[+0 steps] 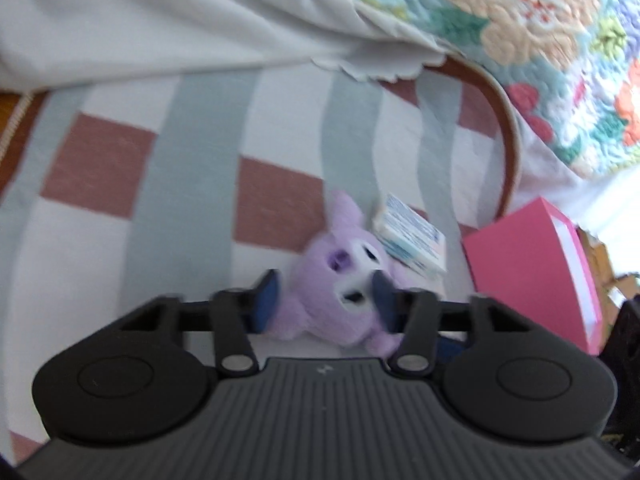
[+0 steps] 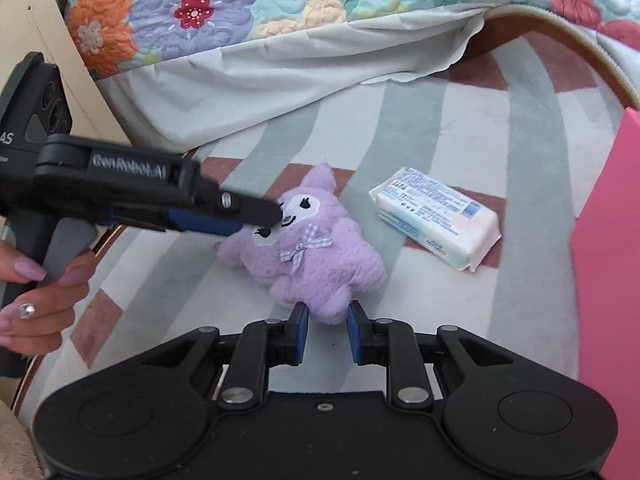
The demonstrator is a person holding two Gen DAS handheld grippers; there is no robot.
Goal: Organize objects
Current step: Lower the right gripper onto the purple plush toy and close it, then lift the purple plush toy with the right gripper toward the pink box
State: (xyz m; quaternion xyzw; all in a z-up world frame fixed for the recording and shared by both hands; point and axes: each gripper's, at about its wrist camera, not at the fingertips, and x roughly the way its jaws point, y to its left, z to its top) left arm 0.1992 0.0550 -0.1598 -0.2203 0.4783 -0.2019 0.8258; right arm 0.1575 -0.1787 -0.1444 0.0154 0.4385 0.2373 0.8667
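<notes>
Two grippers work at one purple plush toy (image 2: pixel 316 248) lying on a rug (image 2: pixel 452 128) striped in grey-green and white with dusty-red blocks. The left gripper (image 1: pixel 324 296) has its blue pads pressed into the toy's head from both sides, pinching it. Seen from the right wrist, it reaches in from the left, held by a hand (image 2: pixel 36 300) with pale painted nails. The right gripper (image 2: pixel 325 330) sits at the toy's lower edge, its jaws narrow with a gap between them; a foot of the toy just reaches that gap, and I cannot tell whether the pads press on it. Just beside the toy, on its right, lies a white wrapped pack (image 2: pixel 438 218) with blue print, apart from it. Farther right stands a pink box (image 1: pixel 536 268). Behind everything, a pale sheet (image 2: pixel 248 92) hangs from a bed under a flowered quilt (image 2: pixel 224 4), draping over the rug's far edge.
</notes>
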